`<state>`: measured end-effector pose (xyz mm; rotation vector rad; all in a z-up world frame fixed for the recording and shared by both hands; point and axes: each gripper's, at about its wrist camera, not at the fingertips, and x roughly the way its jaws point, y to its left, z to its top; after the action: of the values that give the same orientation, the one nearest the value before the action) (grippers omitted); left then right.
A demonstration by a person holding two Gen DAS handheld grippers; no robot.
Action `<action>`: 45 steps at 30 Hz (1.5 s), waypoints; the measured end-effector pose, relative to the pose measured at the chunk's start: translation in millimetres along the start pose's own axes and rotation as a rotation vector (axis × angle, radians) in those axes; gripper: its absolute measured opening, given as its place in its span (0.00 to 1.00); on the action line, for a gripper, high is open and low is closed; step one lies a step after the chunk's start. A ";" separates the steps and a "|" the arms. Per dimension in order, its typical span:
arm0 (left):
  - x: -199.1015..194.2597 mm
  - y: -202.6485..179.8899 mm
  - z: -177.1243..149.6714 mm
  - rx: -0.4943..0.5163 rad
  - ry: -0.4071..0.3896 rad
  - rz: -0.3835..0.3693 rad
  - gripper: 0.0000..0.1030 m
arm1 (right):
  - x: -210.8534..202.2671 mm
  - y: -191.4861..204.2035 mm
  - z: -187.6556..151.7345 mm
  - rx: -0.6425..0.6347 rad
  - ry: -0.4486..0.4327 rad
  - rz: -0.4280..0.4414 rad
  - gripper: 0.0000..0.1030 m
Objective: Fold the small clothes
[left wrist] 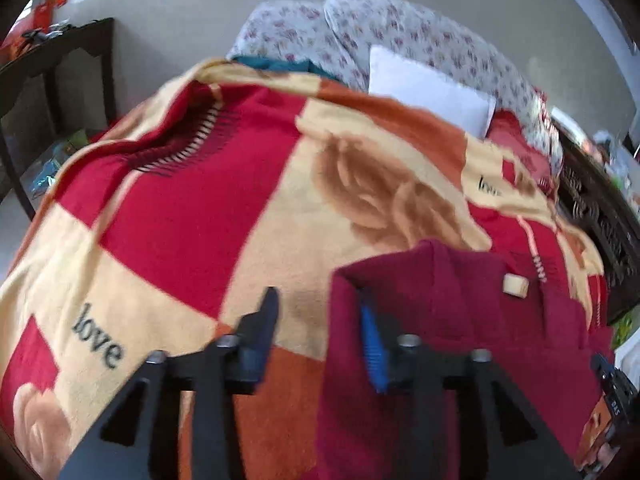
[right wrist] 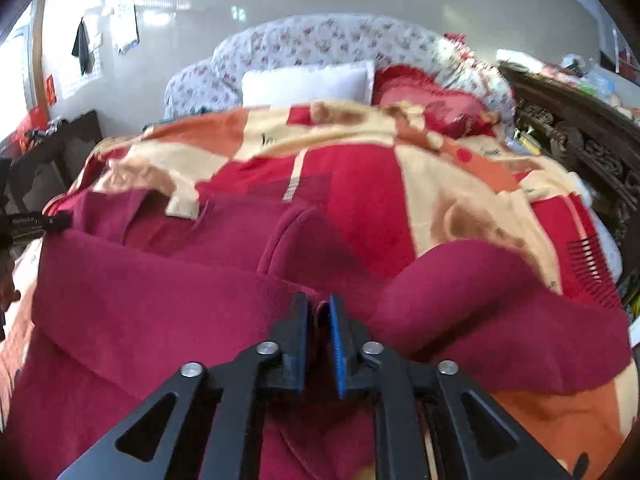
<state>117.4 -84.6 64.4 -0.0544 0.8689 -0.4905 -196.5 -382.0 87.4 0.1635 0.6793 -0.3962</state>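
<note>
A dark red garment (right wrist: 160, 300) lies on a red, cream and orange blanket (right wrist: 440, 184) on a bed. My right gripper (right wrist: 319, 312) is shut on a fold of the garment's near edge. In the left wrist view the garment (left wrist: 460, 320) lies to the right, with a small cream label (left wrist: 516, 285) on it. My left gripper (left wrist: 320, 312) is open; its right finger (left wrist: 374, 344) lies against the garment's left edge, its left finger (left wrist: 264, 324) is over the blanket (left wrist: 192, 216).
A white pillow (right wrist: 308, 82) and floral bedding (right wrist: 320, 40) lie at the bed's head, with a red cushion (right wrist: 420, 92) beside them. A dark carved wooden frame (right wrist: 580, 140) runs along the right. A dark table (left wrist: 52, 72) stands at the left.
</note>
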 end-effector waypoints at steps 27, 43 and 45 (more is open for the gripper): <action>-14.9 -63.7 -86.2 0.289 -0.006 0.222 0.67 | -33.5 30.9 -27.9 -0.025 0.058 0.112 0.40; -59.4 -101.5 -96.3 0.298 -0.057 0.171 0.72 | -27.3 29.0 -45.2 -0.021 0.104 0.082 0.43; -61.2 -108.5 -99.4 0.297 -0.052 0.158 0.72 | -12.2 25.0 -50.2 -0.011 0.146 0.063 0.50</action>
<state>-32.1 -139.5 69.9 0.2706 0.7357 -0.4634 -223.9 -341.7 57.0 0.2045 0.8175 -0.3219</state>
